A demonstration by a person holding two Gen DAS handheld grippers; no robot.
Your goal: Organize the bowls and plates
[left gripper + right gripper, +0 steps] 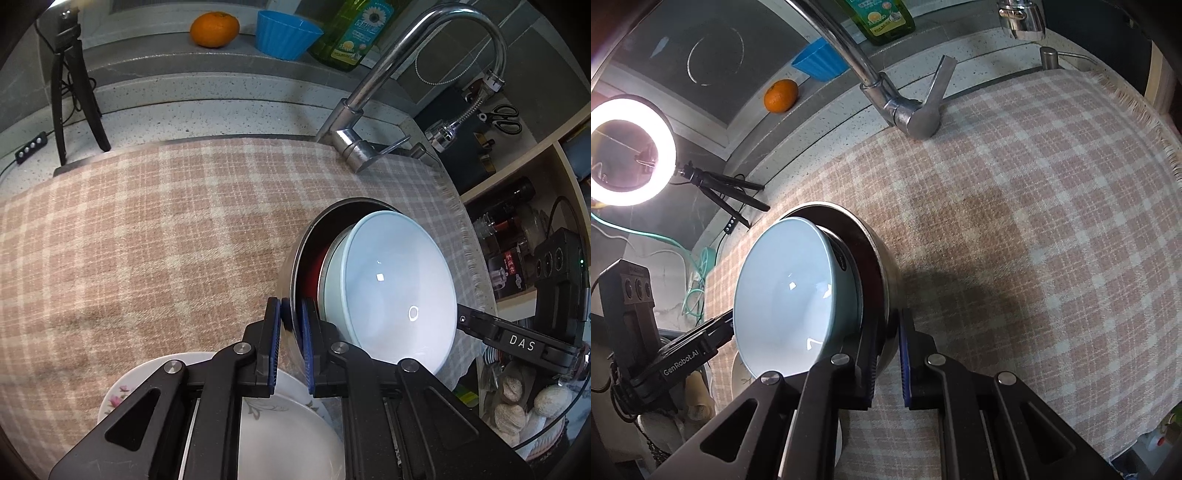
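A steel bowl [287,284] holds a nested stack: a pale blue bowl [399,288] on top, a grey-green bowl under it and something red below. My left gripper [291,339] is shut on the steel bowl's rim, one finger inside, one outside. My right gripper [888,354] is shut on the opposite rim of the steel bowl [882,266], with the pale blue bowl [783,295] beside it. The stack is tilted and held above the checked cloth [147,240]. White floral plates [288,424] lie below my left gripper.
A chrome faucet [388,85] stands at the cloth's far edge. An orange [214,29], a blue cup [286,33] and a green soap bottle [351,33] sit on the back ledge. A ring light [624,151] on a tripod [70,92] stands left. Shelves [517,221] are on the right.
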